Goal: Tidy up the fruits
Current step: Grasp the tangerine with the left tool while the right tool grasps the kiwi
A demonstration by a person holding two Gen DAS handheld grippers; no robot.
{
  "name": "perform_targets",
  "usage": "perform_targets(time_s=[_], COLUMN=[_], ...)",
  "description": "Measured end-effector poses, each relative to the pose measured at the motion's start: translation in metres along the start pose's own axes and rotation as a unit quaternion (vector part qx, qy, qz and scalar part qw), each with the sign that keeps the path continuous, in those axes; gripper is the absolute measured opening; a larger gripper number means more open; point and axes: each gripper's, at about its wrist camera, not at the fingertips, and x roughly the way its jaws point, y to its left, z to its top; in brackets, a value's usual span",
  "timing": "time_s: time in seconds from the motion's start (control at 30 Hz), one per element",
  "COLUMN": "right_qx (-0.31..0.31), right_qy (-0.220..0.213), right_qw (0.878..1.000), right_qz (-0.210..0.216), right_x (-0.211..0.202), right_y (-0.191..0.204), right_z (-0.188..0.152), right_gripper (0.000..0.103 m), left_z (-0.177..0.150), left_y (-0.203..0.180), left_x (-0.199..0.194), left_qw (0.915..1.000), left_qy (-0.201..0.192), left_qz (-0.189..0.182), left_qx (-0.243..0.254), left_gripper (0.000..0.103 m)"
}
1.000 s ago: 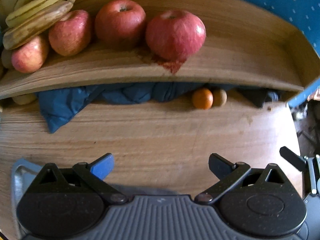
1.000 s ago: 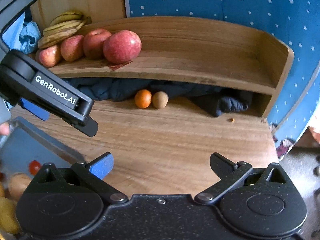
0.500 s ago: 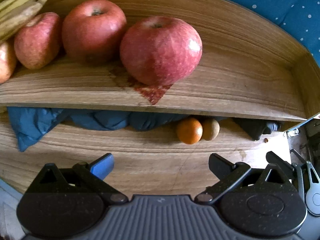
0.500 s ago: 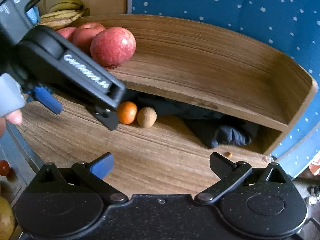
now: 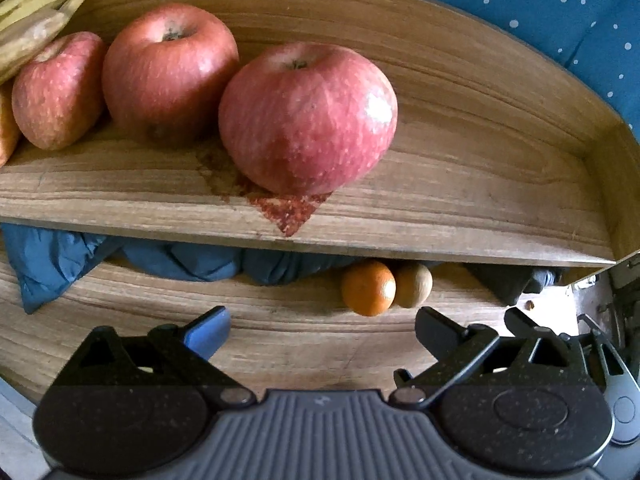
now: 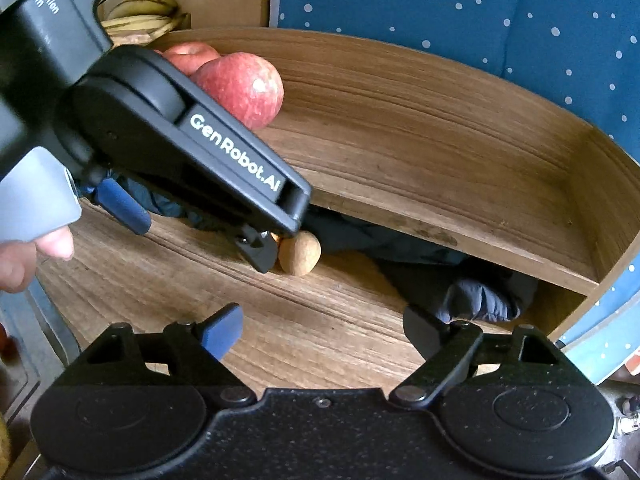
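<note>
- The left gripper (image 5: 322,326) is hovering over the wooden tabletop (image 5: 120,344) with its jaws spread wide and nothing between them.
- The right gripper (image 6: 322,326) is pointing down at the same tabletop, and its jaws are closing with only bare wood between them.
- From the right wrist view, the left gripper is crossing the frame at upper left, a person's fingers (image 6: 24,256) wrapping its grey handle.
- The orange (image 5: 368,289) and a brown kiwi (image 5: 414,285) are sitting side by side, touching, on the tabletop just under the front edge of the wooden shelf (image 5: 480,184).
- The left gripper's black fingertip is hanging right in front of the orange in the right wrist view, nearly hiding it; the kiwi is showing just beside the tip.
- Three red apples (image 5: 308,120) are lining up on the shelf, the nearest one sitting on a reddish stain.
- Bananas (image 6: 140,16) are lying at the shelf's far left end.
- A crumpled blue cloth (image 5: 60,264) is bunching up beneath the shelf, behind the fruit.
</note>
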Motion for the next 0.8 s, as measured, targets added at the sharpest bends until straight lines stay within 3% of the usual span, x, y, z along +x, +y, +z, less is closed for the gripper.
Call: perform_targets(time_s=[0.23,0.63,0.8], right_qx=[-0.010,-0.020,-0.021], right_qy=[-0.005,-0.008,-0.009], right_qw=[1.000,1.000,1.000], right_qz=[0.001,0.006,0.006], right_x=[0.006,0.014,0.011], right_y=[-0.001,-0.001,-0.002], right_z=[0.000,0.001,-0.002], right_gripper=[0.079,0.078,0.078], left_z=[0.003,0.004,0.006], left_y=[0.005,0.004,-0.002], left_x=[0.002,0.012,0.015], left_qw=[1.0000,0.9998,0.9998], left_qy=[-0.002,-0.002,-0.003], left_qz=[-0.003,-0.007,-0.014], left_qx=[-0.008,-0.016,-0.015], left_gripper=[0.091,0.078,0.066])
